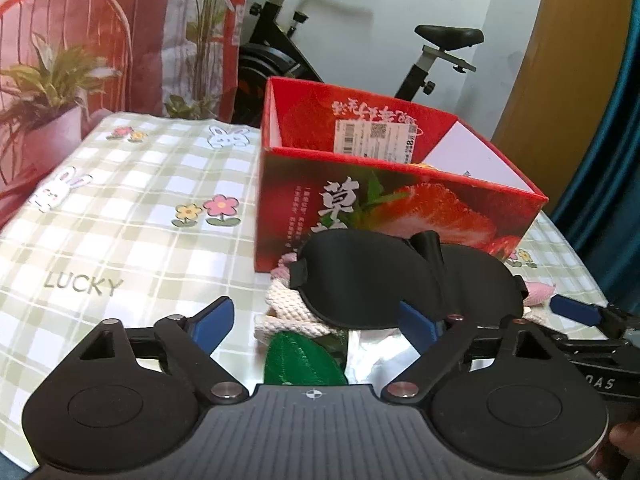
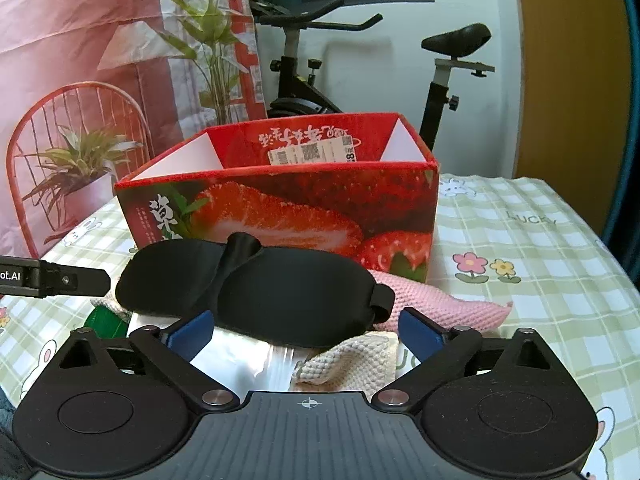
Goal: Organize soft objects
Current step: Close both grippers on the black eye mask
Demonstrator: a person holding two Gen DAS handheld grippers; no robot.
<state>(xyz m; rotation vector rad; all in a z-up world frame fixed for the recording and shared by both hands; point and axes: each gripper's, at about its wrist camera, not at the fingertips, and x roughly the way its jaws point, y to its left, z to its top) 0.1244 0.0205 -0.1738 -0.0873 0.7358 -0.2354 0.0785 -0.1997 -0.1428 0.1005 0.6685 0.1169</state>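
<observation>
A black sleep mask [image 1: 384,280] lies on top of a pile of soft things in front of a red strawberry box [image 1: 400,184]. My left gripper [image 1: 316,320] is open, its blue pads on either side of the pile's left part. My right gripper [image 2: 306,330] is open around the mask's [image 2: 256,288] near edge. Under the mask lie a cream knitted piece [image 2: 352,360], a pink knitted piece [image 2: 432,300], a green felt leaf [image 1: 300,360] and a shiny silver packet [image 2: 240,356]. The box [image 2: 280,208] is open at the top.
A green checked tablecloth [image 1: 120,220] covers the table. Behind it stand an exercise bike [image 2: 320,60], a red wire chair [image 2: 60,128] and potted plants [image 1: 48,88]. The right gripper's fingers [image 1: 576,312] show at the right of the left wrist view.
</observation>
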